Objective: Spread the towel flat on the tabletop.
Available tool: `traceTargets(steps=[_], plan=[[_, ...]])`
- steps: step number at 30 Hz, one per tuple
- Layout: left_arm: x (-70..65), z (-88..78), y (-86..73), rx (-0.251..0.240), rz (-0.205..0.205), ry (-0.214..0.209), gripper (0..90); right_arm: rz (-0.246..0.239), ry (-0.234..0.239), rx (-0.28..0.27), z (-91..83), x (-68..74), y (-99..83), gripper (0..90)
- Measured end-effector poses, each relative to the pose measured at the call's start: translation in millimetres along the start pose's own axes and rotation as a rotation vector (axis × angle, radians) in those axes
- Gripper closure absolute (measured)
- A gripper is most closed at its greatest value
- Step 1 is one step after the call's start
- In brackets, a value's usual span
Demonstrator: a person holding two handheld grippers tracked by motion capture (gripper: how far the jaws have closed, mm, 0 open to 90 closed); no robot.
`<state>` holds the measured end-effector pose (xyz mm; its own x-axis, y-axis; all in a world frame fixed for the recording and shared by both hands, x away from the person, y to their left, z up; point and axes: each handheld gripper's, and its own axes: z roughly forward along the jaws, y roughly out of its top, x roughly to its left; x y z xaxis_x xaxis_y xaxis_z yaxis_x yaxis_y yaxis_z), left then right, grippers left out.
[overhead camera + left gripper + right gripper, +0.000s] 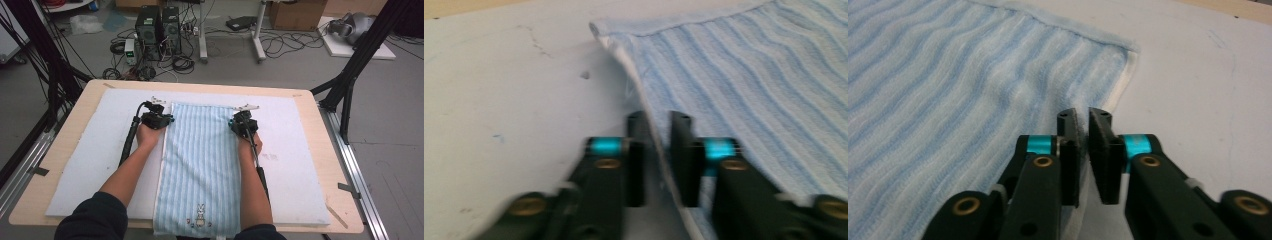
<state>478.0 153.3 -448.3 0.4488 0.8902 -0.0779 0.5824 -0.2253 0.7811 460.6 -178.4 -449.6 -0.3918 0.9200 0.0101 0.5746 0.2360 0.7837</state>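
The towel (pixel 200 165), pale blue with white stripes and a small rabbit stitched near its lower end, lies flat on the white mat (pixel 300 165) in the middle of the high view, its long axis running from the bottom of the frame up toward the top. Both grippers sit at its upper end, 1 on each long side: the left gripper (pixel 158 120) at the upper left corner region, the right gripper (pixel 243 124) at the upper right, about level with each other, so neither hand is nearer.

In the left gripper view the left long hem of the towel (pixel 744 80) runs up between the 2 black jaws, which stand a little apart with a visible gap; the picture is blurred and I cannot tell whether the pads press the cloth. In the right gripper view the jaws stand nearly together over the right hem of the towel (pixel 973 90), a thin slit between them, and a firm pinch cannot be told either.

The far corners lie just ahead of each gripper, toward the top of each gripper view, so any fold would likely carry that short edge down along the long axis toward the rabbit end
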Motion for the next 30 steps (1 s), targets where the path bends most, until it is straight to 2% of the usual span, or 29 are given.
traceTargets(steps=[2, 4, 9, 11, 12, 14, 19, 22, 24, 28, 30], plan=[[1.2, -4.3, -0.4, 0.011, 0.0, -0.012, 58.9, 0.026, 0.038, -0.018, -5.8, -4.5, 0.0, 69.8], [1.1, -10.6, -3.0, -0.004, -0.008, -0.034, 56.9, 0.03, 0.046, -0.016, -11.7, -7.3, 0.4, 64.6], [-4.6, -25.0, -11.7, -0.022, -0.017, -0.096, 53.0, 0.01, 0.065, -0.029, -31.6, -9.2, -3.1, 64.3], [-6.8, -28.9, -12.4, 0.009, -0.012, -0.126, 51.4, -0.002, 0.076, -0.039, -40.6, -8.4, -5.6, 64.7], [-9.2, -31.3, -13.2, 0.002, -0.015, -0.136, 49.0, -0.014, 0.08, -0.041, -45.3, -7.5, -7.1, 65.2], [-12.6, -39.2, -15.9, -0.038, -0.011, -0.138, 50.3, -0.034, 0.096, -0.045, -54.2, -6.3, -10.4, 65.4], [-16.8, -50.6, -25.6, -0.03, -0.006, -0.165, 49.8, -0.044, 0.12, -0.036, -73.6, -4.1, -21.7, 61.7], [-19.5, -55.4, -32.9, -0.019, 0.0, -0.178, 50.2, -0.056, 0.152, 0.015, -81.4, 2.0, -28.0, 58.9], [-22.0, -56.3, -37.8, -0.018, 0.005, -0.179, 50.4, -0.078, 0.153, -0.006, -86.2, 9.0, -33.5, 59.2], [-27.1, -53.4, -46.1, 0.014, 0.015, -0.172, 49.7, -0.092, 0.159, 0.04, -80.5, 18.2, -40.1, 58.6], [-30.9, -54.0, -46.0, 0.02, 0.062, -0.151, 49.8, -0.094, 0.157, 0.054, -75.2, 21.3, -41.1, 59.1]])
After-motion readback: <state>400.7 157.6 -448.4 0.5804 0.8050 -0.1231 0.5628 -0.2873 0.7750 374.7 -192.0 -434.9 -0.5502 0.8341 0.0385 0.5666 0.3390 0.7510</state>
